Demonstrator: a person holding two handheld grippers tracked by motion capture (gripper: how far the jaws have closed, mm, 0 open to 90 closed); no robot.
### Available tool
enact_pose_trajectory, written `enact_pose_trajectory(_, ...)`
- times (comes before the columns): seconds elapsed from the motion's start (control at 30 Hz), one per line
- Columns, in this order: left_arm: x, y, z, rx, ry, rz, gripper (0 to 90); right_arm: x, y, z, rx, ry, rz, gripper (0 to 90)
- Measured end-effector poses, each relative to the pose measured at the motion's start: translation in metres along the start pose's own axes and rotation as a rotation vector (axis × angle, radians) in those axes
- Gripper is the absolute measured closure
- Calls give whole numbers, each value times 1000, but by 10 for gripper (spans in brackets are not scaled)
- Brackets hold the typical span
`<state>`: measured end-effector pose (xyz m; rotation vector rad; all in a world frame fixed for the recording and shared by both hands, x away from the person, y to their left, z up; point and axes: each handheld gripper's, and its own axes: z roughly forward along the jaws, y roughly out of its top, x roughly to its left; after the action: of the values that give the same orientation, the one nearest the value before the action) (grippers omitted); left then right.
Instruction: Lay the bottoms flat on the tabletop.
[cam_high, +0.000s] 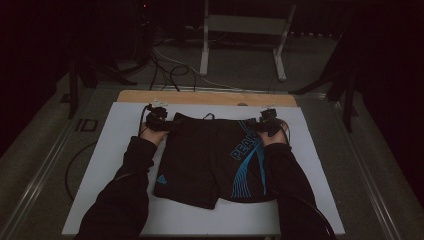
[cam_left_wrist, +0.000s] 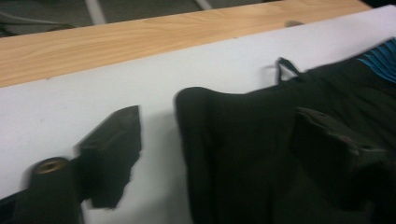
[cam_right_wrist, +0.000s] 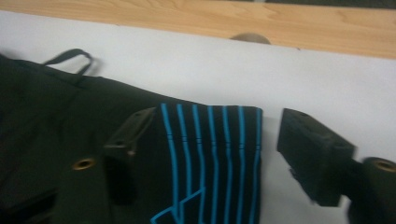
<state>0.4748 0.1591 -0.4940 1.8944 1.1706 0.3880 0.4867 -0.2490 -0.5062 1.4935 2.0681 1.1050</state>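
Black shorts (cam_high: 210, 160) spread flat on the white table (cam_high: 115, 150). Left hand-held gripper (cam_high: 159, 120) wide at one waistband corner, right hand-held gripper (cam_high: 268, 122) wide at the other; seemingly straddling fabric, not clamped.

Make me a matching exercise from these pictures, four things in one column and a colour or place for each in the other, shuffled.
Things:
1. shorts
2. stripes
3. board
4. left gripper

Descriptions:
A. white, under the garment
B. at the waistband's left corner, jaws open
C. black, lying flat
D. blue, at the waistband's right corner

Pairs: 1-C, 2-D, 3-A, 4-B
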Motion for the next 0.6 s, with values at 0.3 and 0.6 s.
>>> enact_pose_trajectory(0.3,-7,0,-17,-17,-132,31,24,8,1,-12,-3,89,-24,140)
enact_pose_trajectory(0.6,-19,-2,-29,4,-202,59,3,19,0,-24,-9,114,-72,141)
